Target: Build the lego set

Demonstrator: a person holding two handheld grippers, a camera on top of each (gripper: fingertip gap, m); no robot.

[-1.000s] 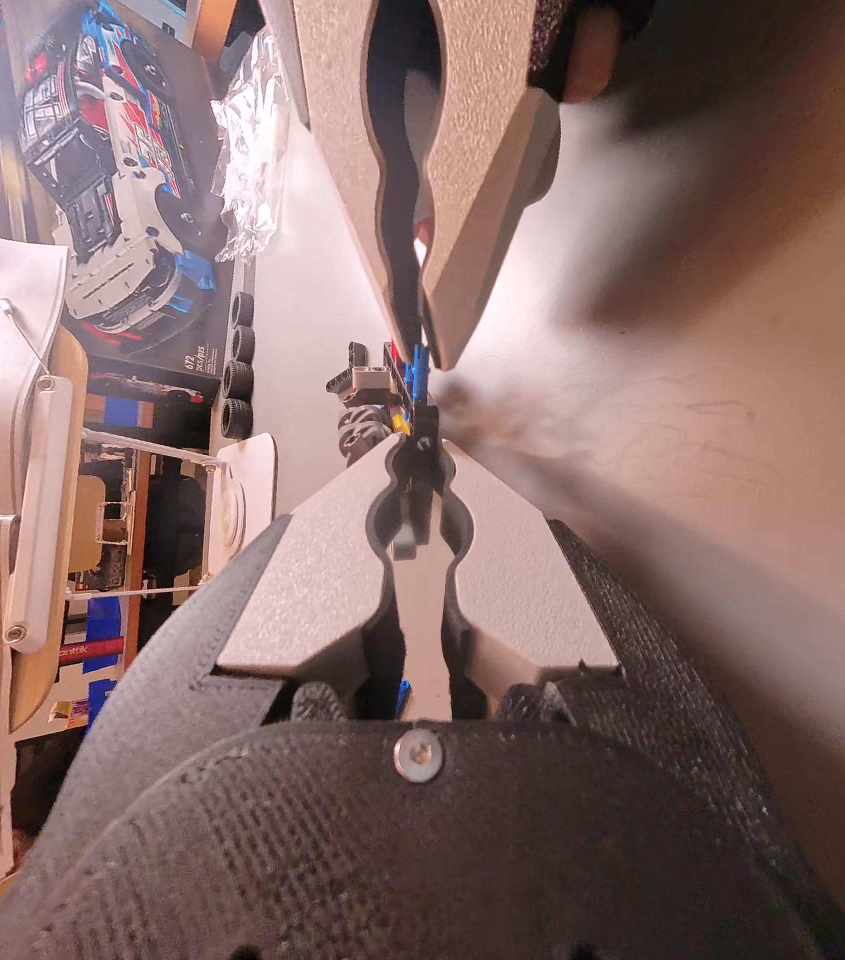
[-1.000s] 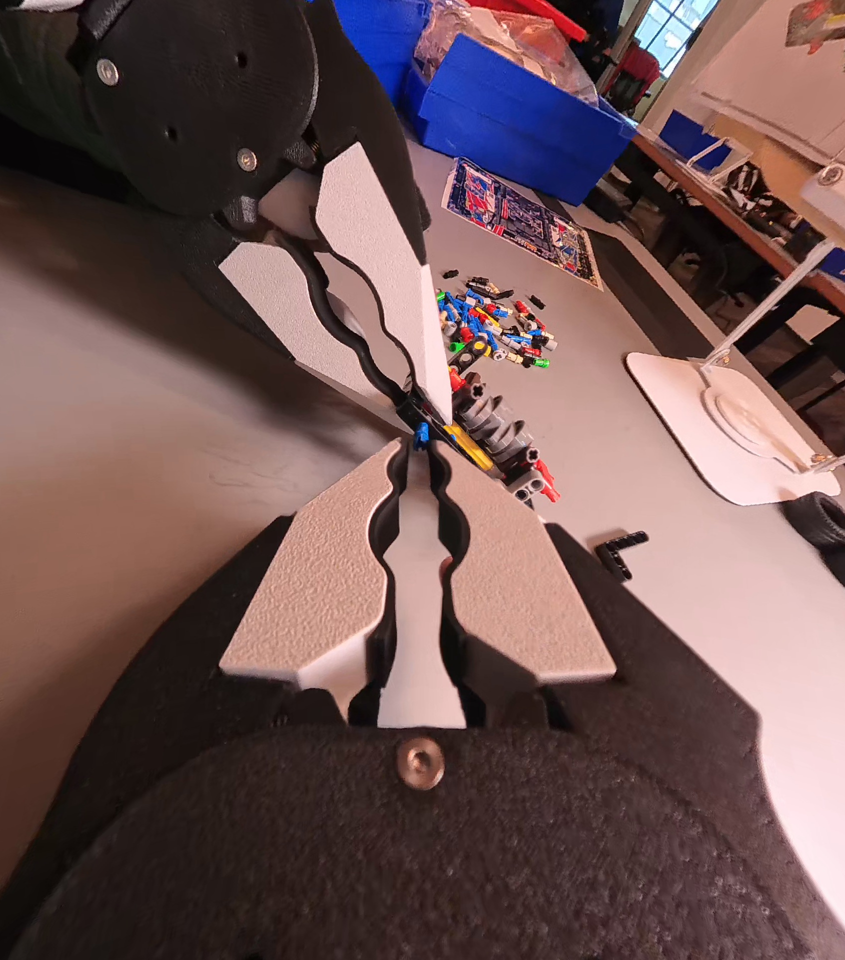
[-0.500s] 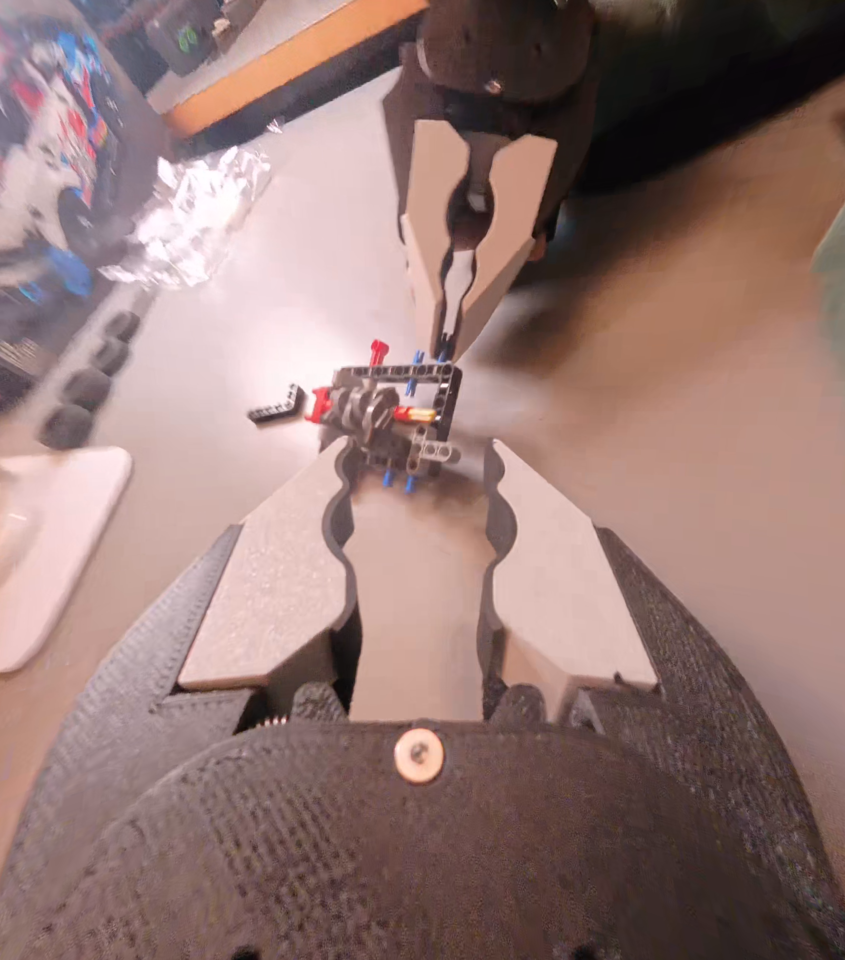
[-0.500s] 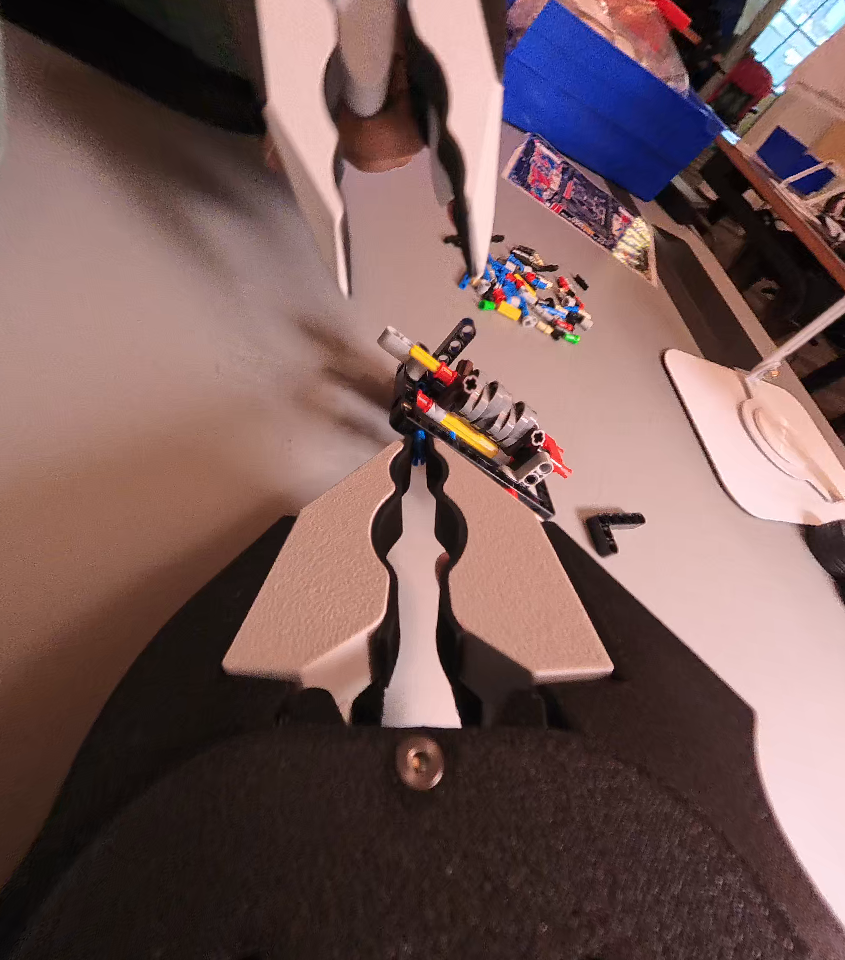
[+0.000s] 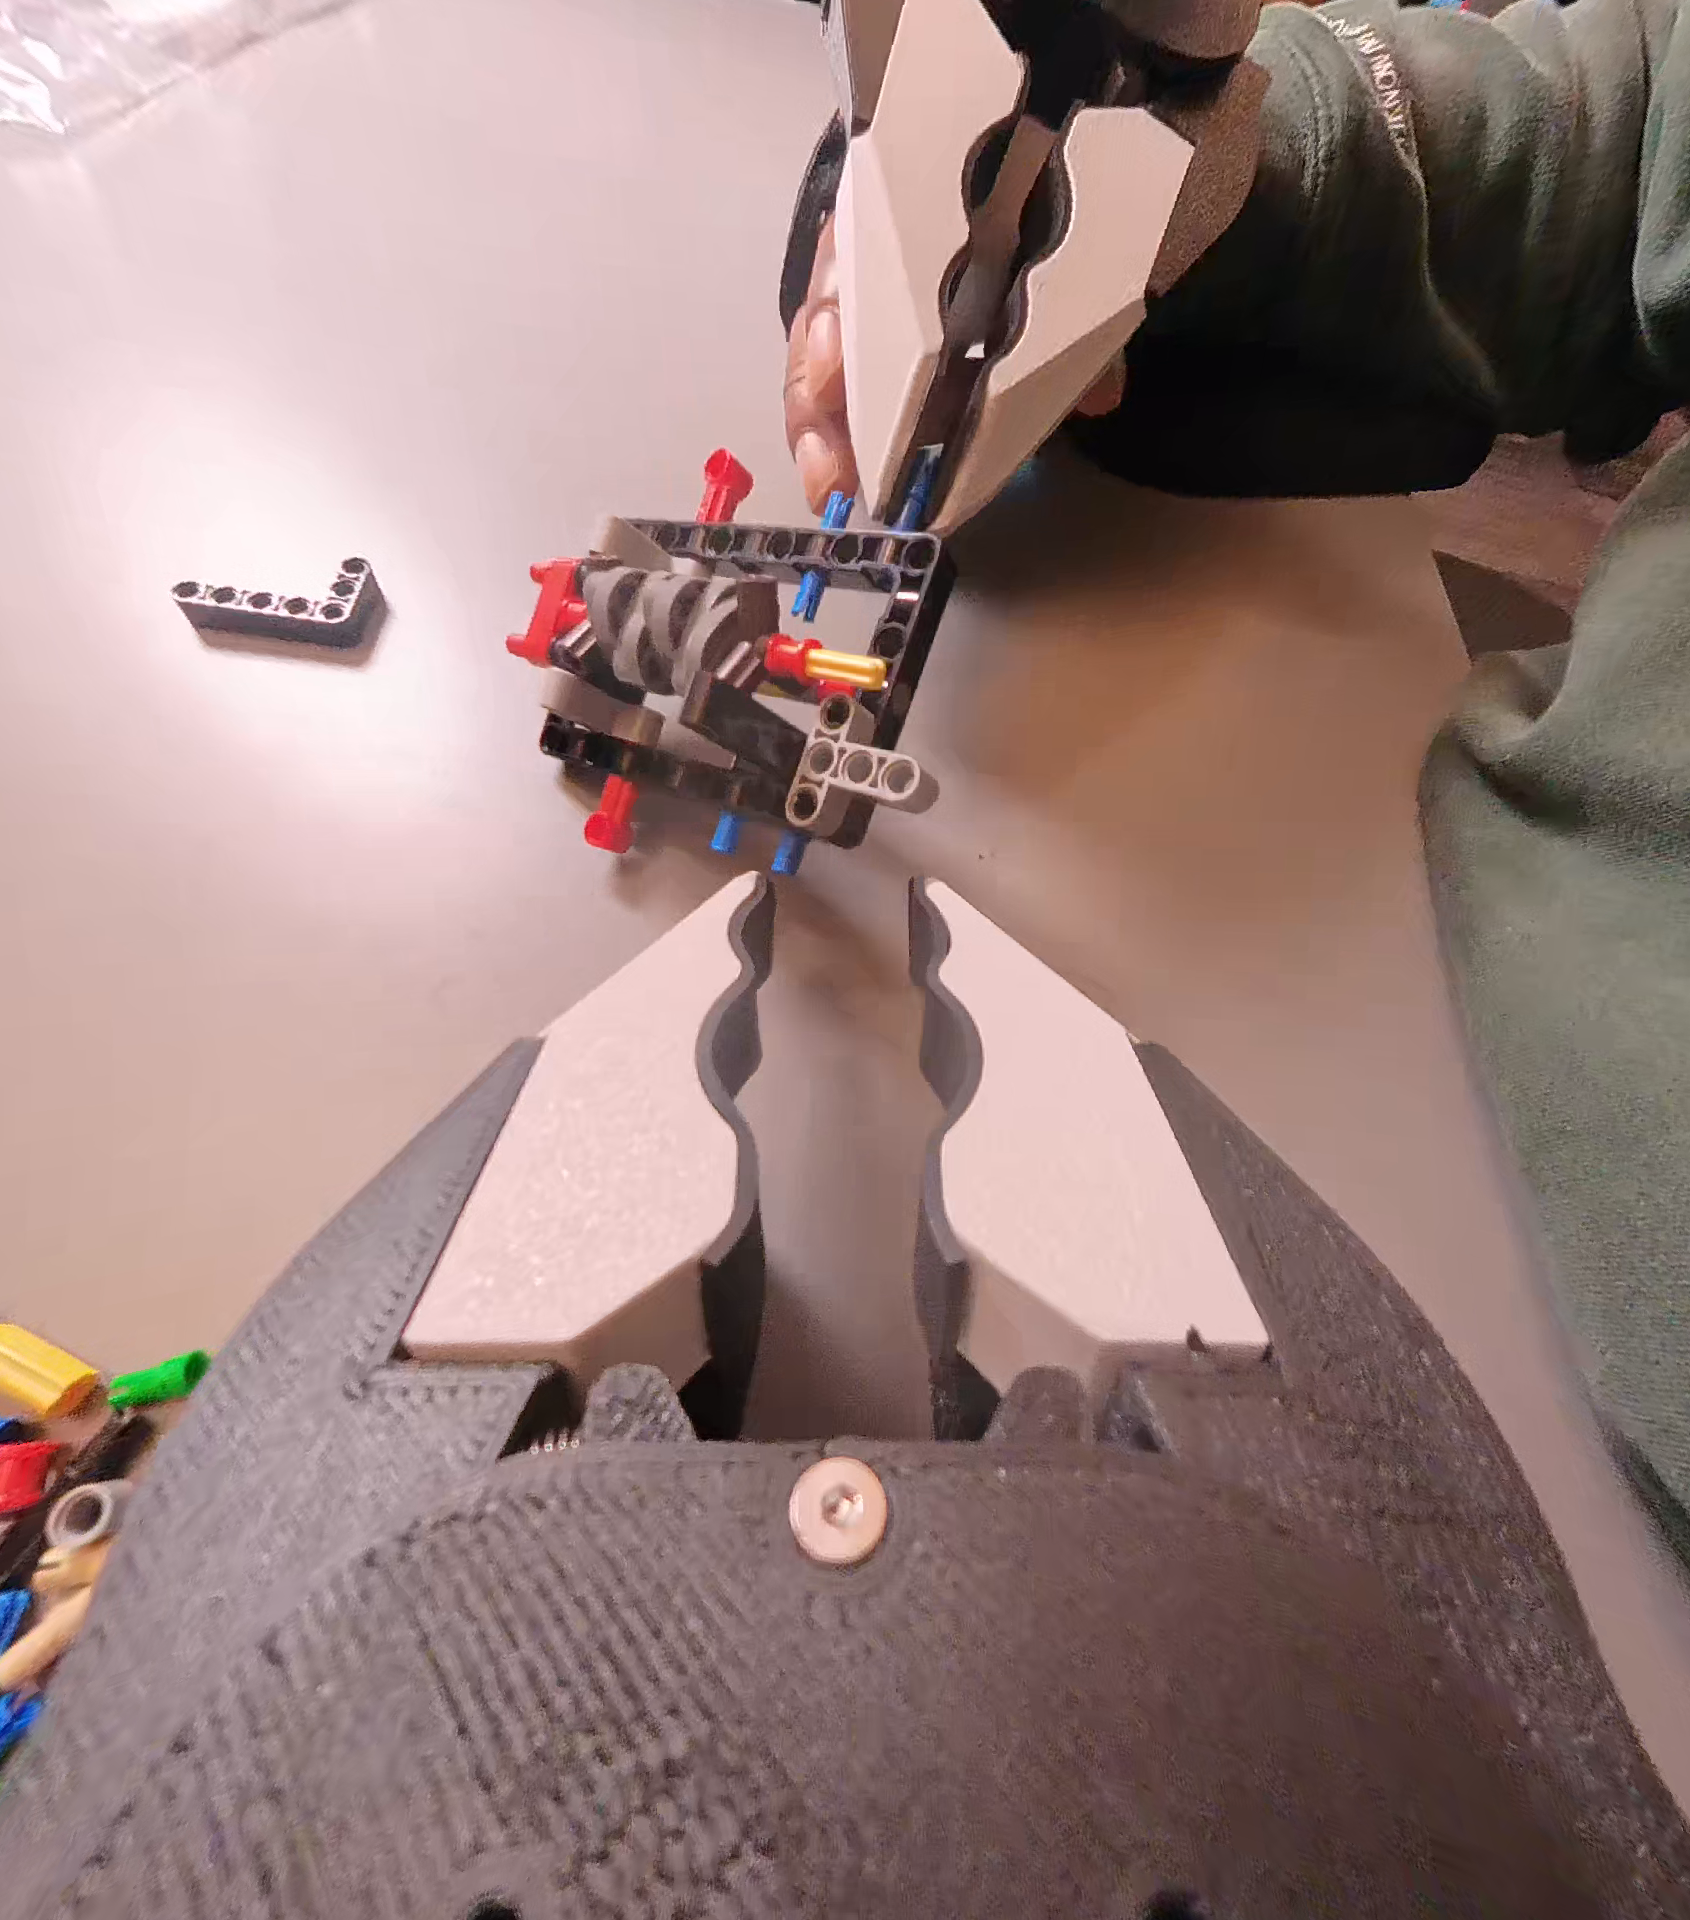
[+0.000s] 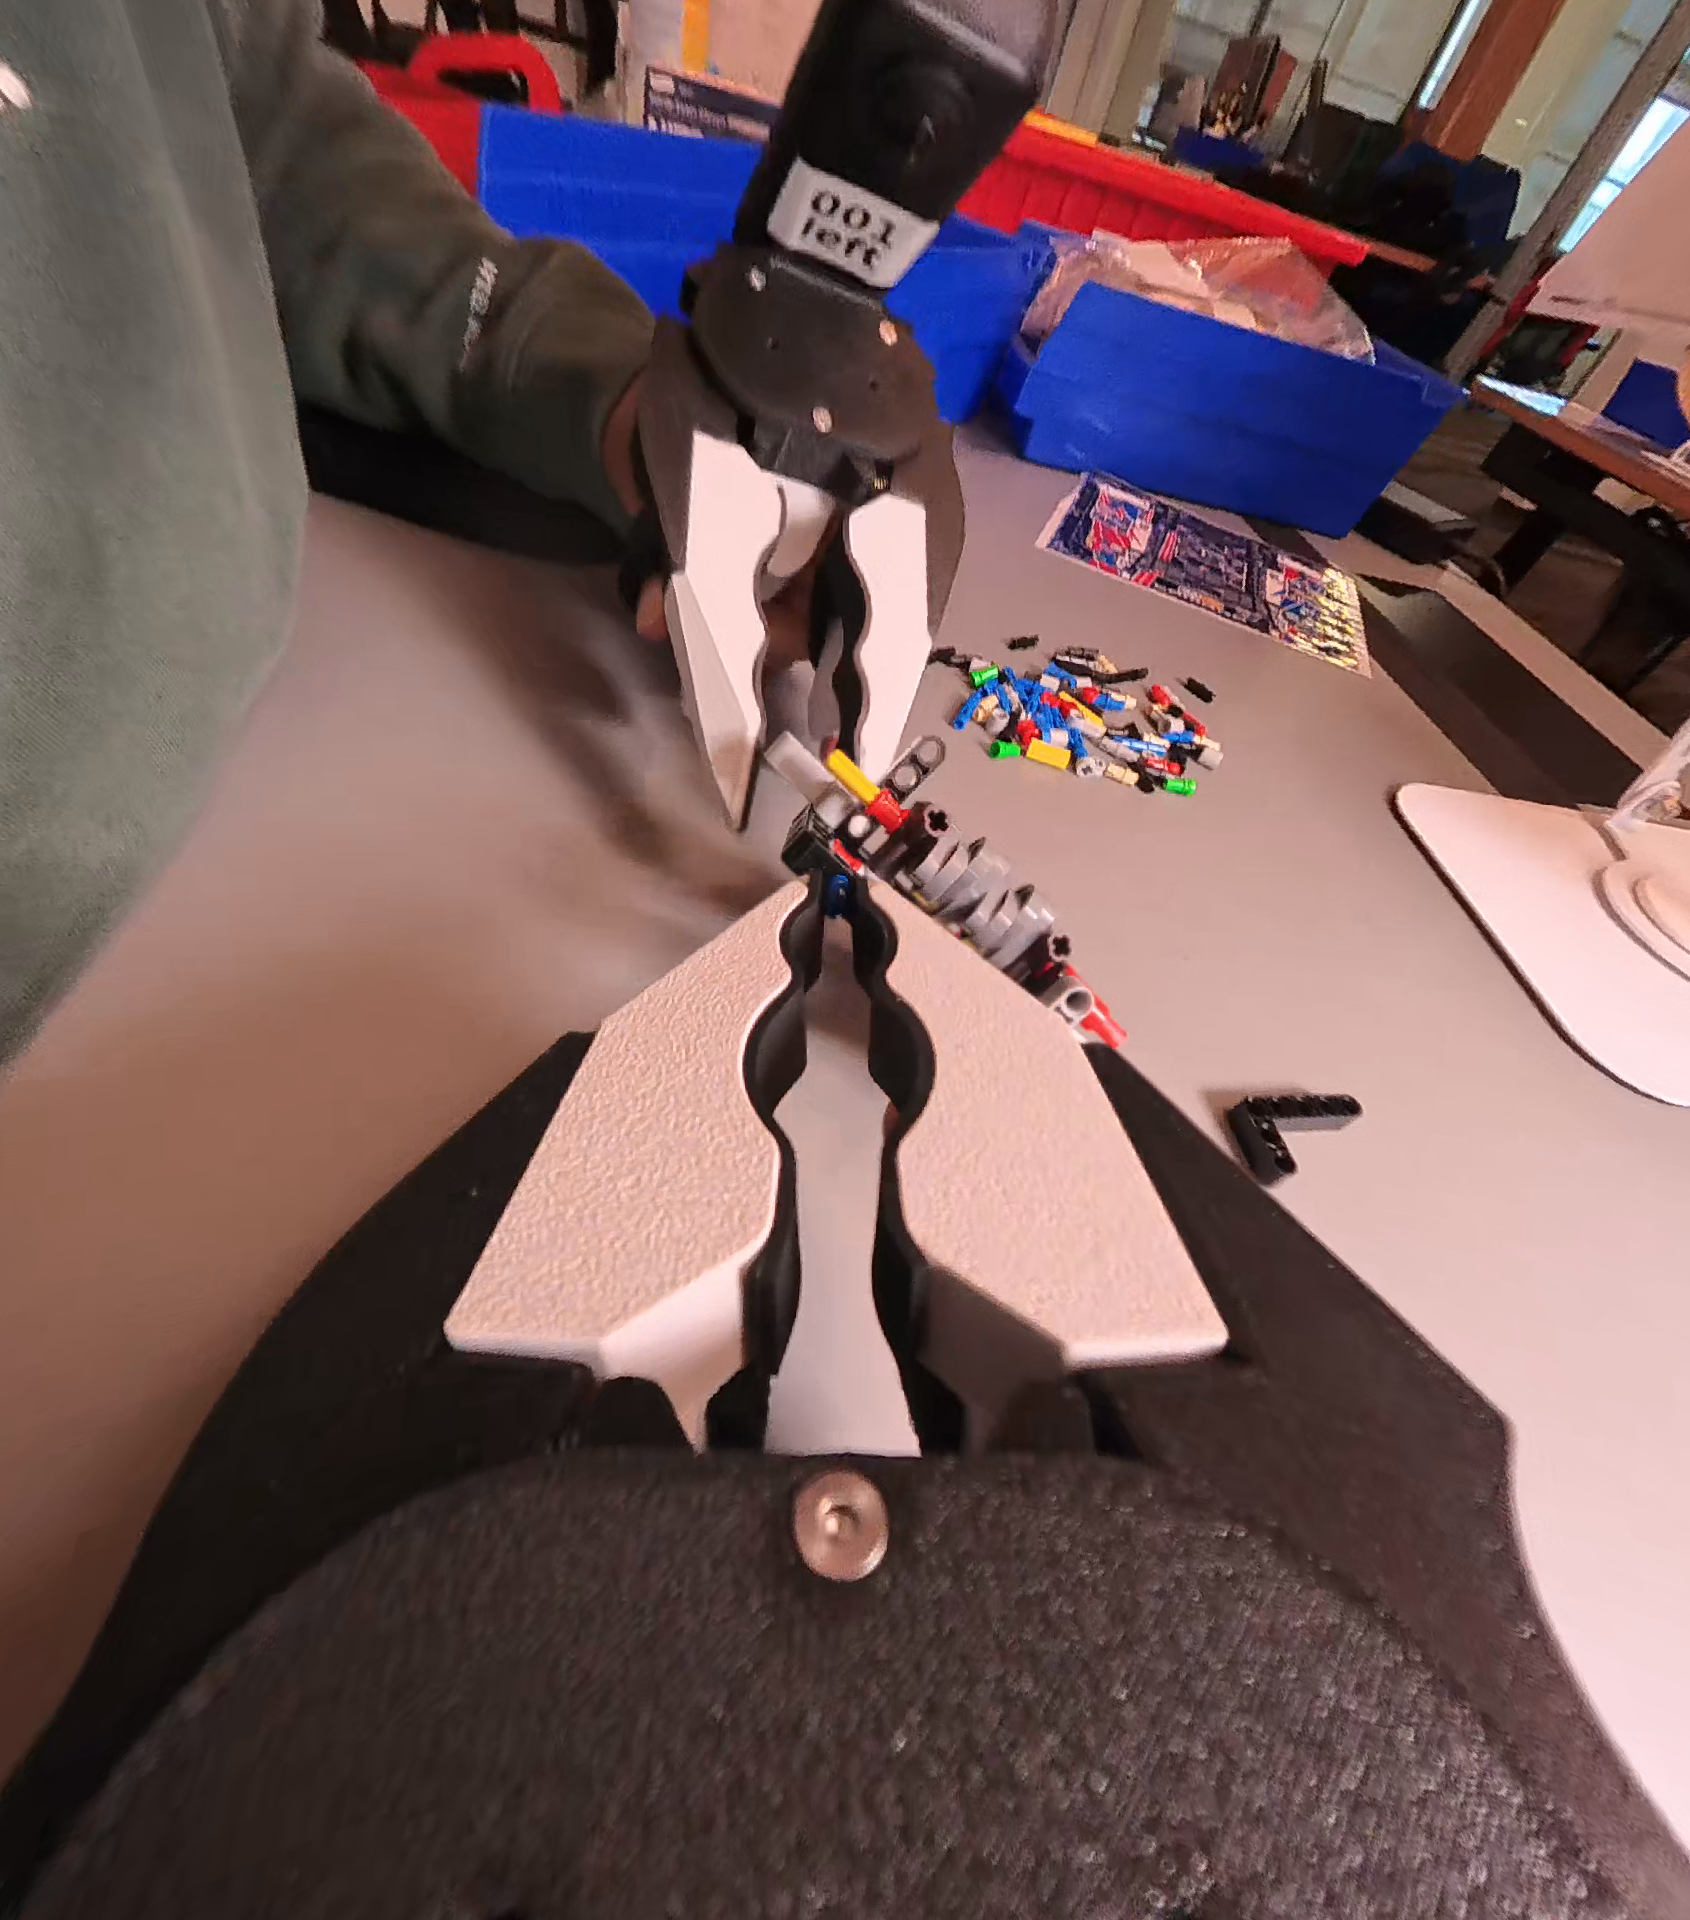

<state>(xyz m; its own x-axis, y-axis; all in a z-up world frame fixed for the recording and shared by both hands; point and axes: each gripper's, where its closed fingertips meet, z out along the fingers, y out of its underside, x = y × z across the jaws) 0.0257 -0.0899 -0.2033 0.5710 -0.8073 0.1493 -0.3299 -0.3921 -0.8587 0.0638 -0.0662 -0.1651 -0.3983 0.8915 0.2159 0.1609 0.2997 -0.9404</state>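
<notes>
Our right gripper [image 6: 836, 899] pinches a blue pin [image 5: 914, 488] on the frame [image 5: 908, 634], which rests on the table [image 5: 197, 312]. Left gripper [image 5: 841, 888] stands part open, empty, just short of the frame's near edge. We judge: hold the pin square, brace opposite. Count: one frame, one loose black elbow piece [image 5: 285, 608], one heap of small parts [image 6: 1080, 722].

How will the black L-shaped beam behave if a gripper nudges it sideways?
The black L-shaped beam lies flat on the smooth table, so it would probably slide or spin, not roll. It looks like rigid moulded plastic, likely stiff and light. Its low profile may make pinching awkward.
</notes>
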